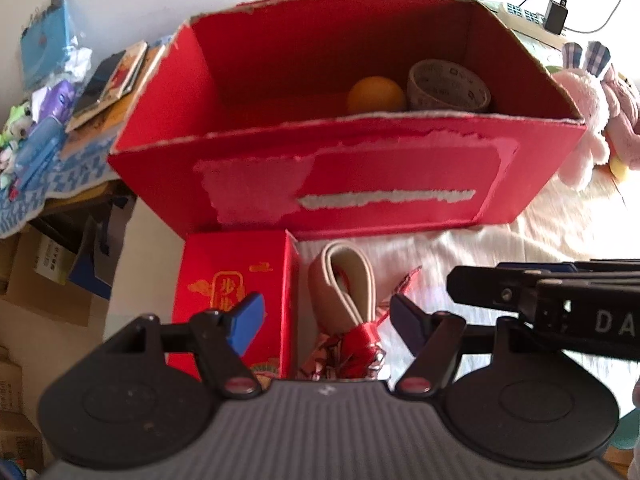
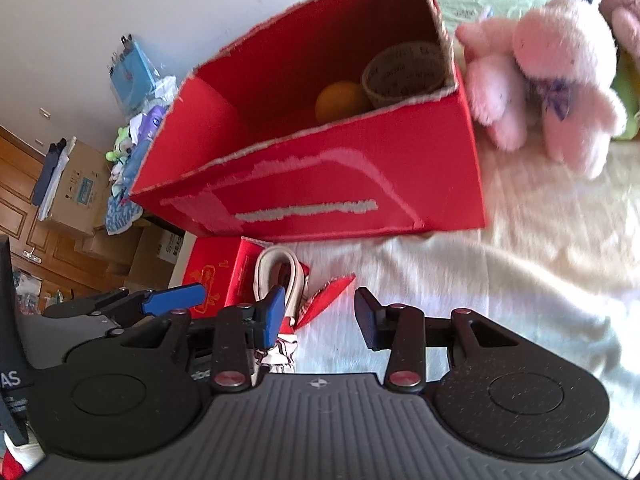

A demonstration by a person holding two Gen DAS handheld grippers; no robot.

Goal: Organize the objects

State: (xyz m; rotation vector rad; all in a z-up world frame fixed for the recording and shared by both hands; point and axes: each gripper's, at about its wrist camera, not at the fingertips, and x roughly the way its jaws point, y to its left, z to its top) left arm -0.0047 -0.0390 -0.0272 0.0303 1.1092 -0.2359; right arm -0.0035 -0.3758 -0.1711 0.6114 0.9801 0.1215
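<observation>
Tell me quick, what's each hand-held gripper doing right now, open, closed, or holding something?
Left hand-held gripper: open, holding nothing.
Right hand-held gripper: open, holding nothing.

Bright daylight; blown-out right; fisheye blur

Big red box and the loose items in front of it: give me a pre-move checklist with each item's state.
1. Left tool open and holding nothing: ok.
2. Right tool open and holding nothing: ok.
3. Big red box open-topped, with free floor left of the orange ball and tape roll: ok.
4. Beige band in the open between the left tool's fingers: ok.
5. Small red box clear of the band: not ok, close beside it.
6. Tools clear of each other: cannot tell, the right tool crowds the left wrist view.
</observation>
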